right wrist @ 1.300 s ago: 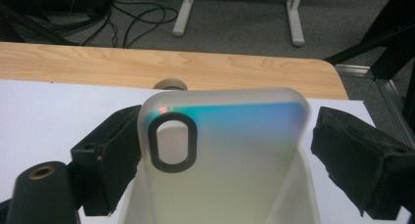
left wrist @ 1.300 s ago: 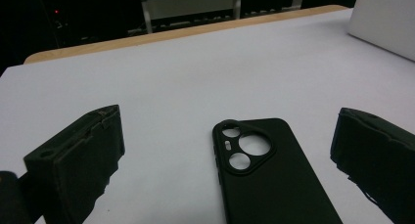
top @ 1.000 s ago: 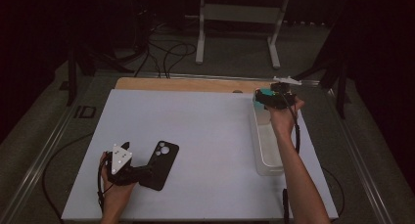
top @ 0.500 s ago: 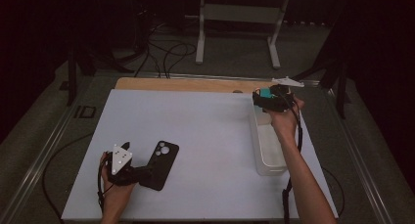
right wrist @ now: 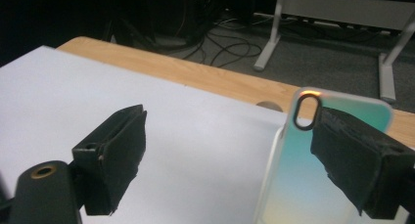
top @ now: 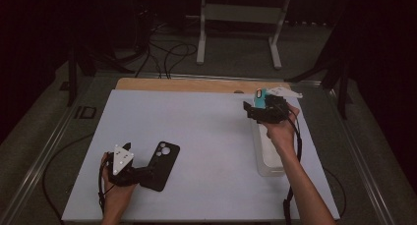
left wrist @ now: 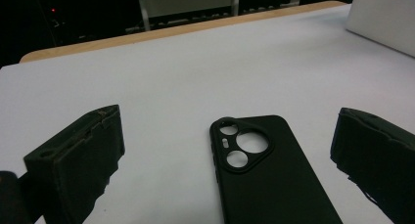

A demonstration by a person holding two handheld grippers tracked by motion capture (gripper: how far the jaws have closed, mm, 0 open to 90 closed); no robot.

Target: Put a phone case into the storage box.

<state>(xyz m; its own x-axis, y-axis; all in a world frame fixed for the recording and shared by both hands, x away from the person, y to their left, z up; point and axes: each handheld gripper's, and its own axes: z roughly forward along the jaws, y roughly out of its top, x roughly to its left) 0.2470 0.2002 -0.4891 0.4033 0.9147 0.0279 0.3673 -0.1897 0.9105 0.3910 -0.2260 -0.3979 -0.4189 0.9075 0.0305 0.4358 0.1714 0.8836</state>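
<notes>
Change: the right gripper [top: 255,108] has swung left from the clear bin's [top: 268,156] far end, suggesting the turquoise phone case [right wrist: 313,185] is being lifted out.
Right tongs: wide; case leans against one jaw, right of frame.
Left tongs: left gripper [top: 147,172] wide, straddling black phone case [top: 160,165], lower left.

Black phone case [left wrist: 266,180] flat; teal case [right wrist: 313,185] seemingly upright.

Clear plastic bin [top: 272,161] on white table [top: 206,131]; metal stand [top: 241,18] beyond.
</notes>
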